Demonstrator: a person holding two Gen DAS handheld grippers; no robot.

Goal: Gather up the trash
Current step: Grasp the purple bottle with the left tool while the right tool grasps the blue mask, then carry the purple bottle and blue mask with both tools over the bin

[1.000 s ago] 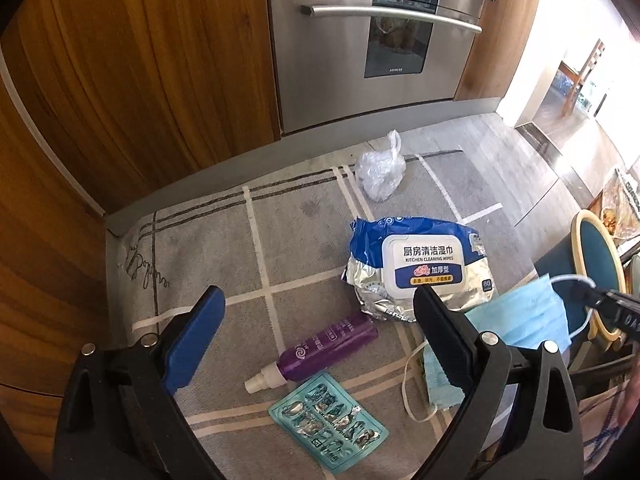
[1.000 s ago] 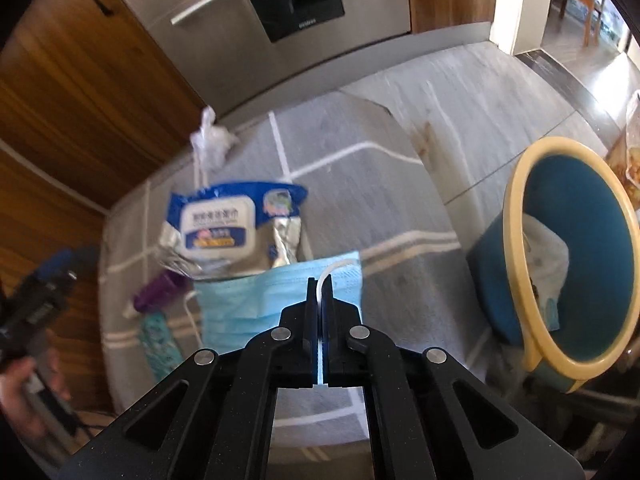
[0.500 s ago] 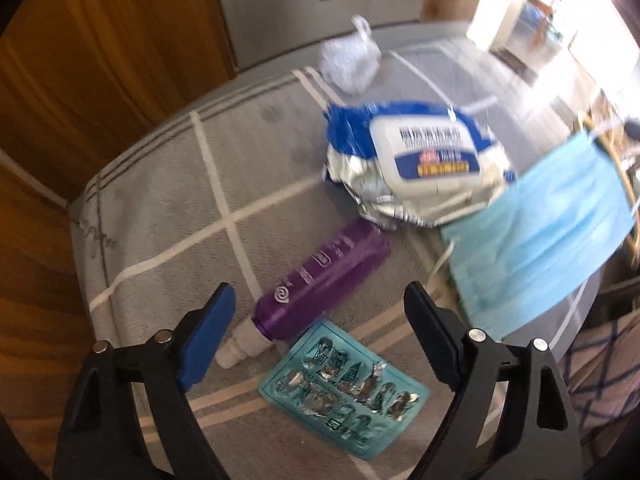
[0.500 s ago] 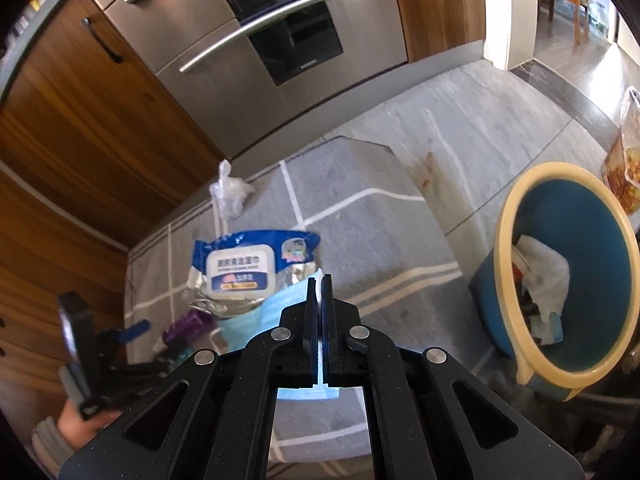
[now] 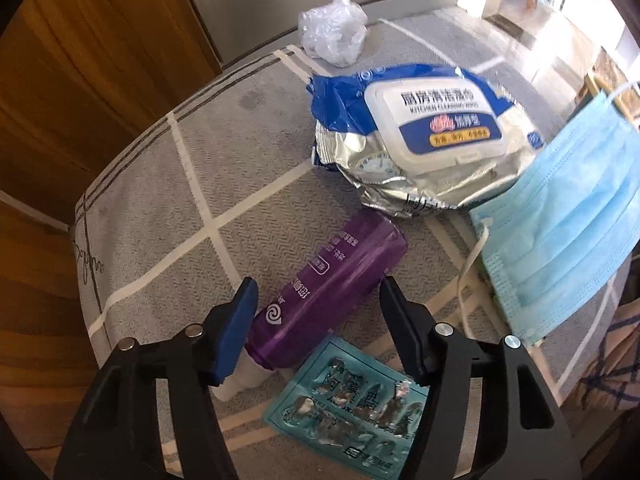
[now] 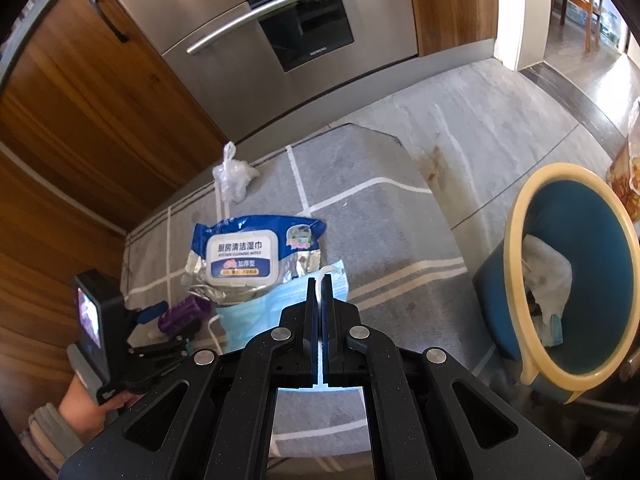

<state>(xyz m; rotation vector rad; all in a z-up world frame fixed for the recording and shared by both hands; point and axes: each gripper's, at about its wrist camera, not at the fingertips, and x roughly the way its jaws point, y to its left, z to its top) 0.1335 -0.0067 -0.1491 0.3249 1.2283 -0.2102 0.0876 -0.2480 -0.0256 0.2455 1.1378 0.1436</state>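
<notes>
My left gripper (image 5: 318, 300) jaws have been closing around the purple bottle (image 5: 320, 296), not yet pressing; right gripper (image 6: 319, 280) jaws clamp the mask (image 5: 560, 236).

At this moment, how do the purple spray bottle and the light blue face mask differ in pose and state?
The purple plastic spray bottle lies on the grey mat; the light blue pleated face mask hangs lifted. The bottle sits between the closing left gripper, not yet pinched; the mask's ear loop is clamped in the shut right gripper. Both are uncollected trash.

One purple bottle (image 5: 332, 292), one wipes pack (image 5: 424, 136), one blue mask (image 5: 560, 232), one pill sheet (image 5: 352, 412), one plastic bag (image 5: 332, 36), one bin (image 6: 576, 280).
</notes>
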